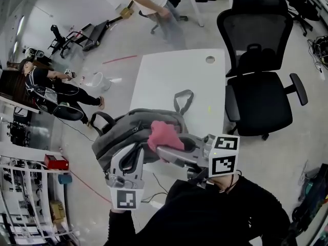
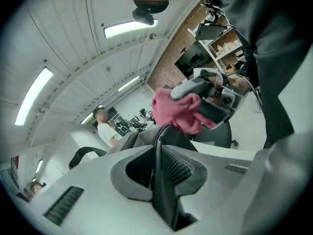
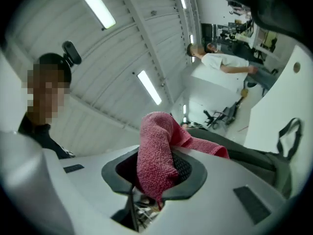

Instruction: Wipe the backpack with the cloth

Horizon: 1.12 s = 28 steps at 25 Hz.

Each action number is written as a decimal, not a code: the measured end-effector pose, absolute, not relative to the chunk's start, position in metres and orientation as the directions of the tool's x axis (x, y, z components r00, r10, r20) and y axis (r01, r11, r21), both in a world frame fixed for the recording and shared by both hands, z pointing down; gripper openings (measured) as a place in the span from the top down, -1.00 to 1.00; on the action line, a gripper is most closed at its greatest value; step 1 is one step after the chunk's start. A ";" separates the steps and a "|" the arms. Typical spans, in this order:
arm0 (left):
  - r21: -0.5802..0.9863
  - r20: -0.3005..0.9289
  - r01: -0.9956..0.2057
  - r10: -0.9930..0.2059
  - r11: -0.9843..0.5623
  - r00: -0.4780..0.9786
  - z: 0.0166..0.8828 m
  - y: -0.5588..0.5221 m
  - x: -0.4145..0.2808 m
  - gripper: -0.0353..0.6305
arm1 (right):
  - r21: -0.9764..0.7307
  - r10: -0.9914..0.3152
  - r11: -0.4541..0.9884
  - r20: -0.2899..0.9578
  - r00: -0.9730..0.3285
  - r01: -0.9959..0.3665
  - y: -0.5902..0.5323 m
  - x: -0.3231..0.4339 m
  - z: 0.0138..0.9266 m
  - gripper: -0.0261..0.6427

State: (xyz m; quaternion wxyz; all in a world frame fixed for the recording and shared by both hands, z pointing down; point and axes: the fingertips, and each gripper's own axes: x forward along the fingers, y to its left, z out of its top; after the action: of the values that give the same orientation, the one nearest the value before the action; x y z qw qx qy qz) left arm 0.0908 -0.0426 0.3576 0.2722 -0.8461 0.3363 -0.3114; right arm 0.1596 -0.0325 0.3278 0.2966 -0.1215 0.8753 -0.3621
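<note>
I hold the grey backpack (image 1: 130,129) up in the air above the near end of the white table (image 1: 169,76). My left gripper (image 1: 134,155) is shut on a dark strap of the backpack (image 2: 164,180), which runs up between its jaws. The pink cloth (image 1: 164,135) is bunched against the top of the backpack, and my right gripper (image 1: 161,150) is shut on it. In the right gripper view the cloth (image 3: 154,163) fills the gap between the jaws and drapes onto the backpack (image 3: 254,155). From the left gripper view the cloth (image 2: 178,111) and the right gripper (image 2: 215,94) show just beyond the backpack.
A black office chair (image 1: 261,86) stands right of the table. One person (image 1: 154,1) stands beyond the table's far end and another sits on the floor (image 1: 51,88) at the left. Shelving with boxes (image 1: 31,188) lines the lower left.
</note>
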 end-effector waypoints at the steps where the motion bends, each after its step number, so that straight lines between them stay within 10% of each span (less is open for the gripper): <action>1: -0.664 0.355 -0.398 -0.735 -0.633 0.577 0.359 -0.042 0.091 0.71 | -0.684 -0.393 0.728 -0.483 -0.783 0.056 -0.029 0.160 0.316 0.58; 9: -0.671 0.354 -0.384 -0.729 -0.634 0.586 0.361 -0.040 0.098 0.70 | -0.824 -0.570 0.567 -0.387 -0.725 -0.006 -0.067 0.182 0.404 0.58; 23: -0.665 0.359 -0.386 -0.726 -0.640 0.586 0.365 -0.037 0.095 0.70 | -0.843 -0.637 0.002 0.414 -0.651 -0.537 -0.095 0.223 0.653 0.58; 28: -0.653 0.362 -0.392 -0.722 -0.648 0.590 0.367 -0.035 0.094 0.70 | -0.855 -0.597 0.040 0.394 -0.698 -0.517 -0.114 0.214 0.663 0.58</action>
State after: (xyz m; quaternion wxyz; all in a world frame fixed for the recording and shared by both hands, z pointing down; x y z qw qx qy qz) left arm 0.0938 -0.0353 0.3668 0.2632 -0.8519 0.3269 -0.3133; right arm 0.2137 -0.1139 0.6635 0.0348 -0.3868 0.7203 -0.5747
